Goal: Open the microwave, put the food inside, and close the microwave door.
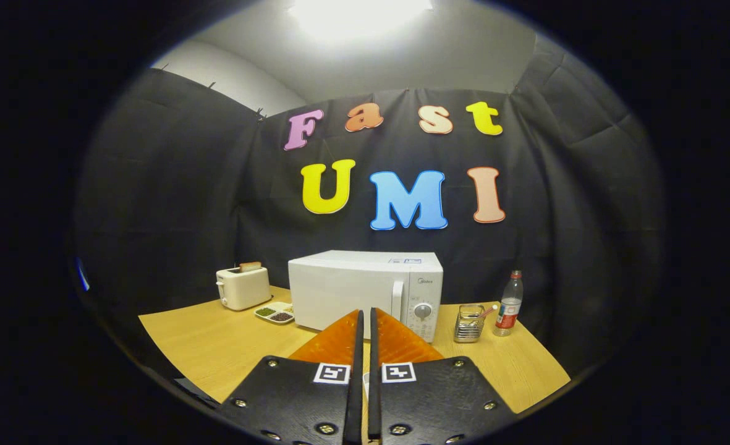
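A white microwave (365, 290) stands on the wooden table (216, 346) against the booth wall, its door closed, with a vertical handle (397, 300) and a round dial (423, 311) on its right side. A small white dish (275, 313) with green and dark food sits on the table at the microwave's left. My gripper (365, 315) hangs well in front of the microwave, pointing at the lower part of the door. Its two fingers are shut together with nothing between them.
A cream toaster (242, 287) with a slice of bread in it stands left of the dish. Right of the microwave are a metal mesh holder (468, 323) and a clear plastic bottle (508, 304) with a red cap. Bare table lies ahead of the fingers.
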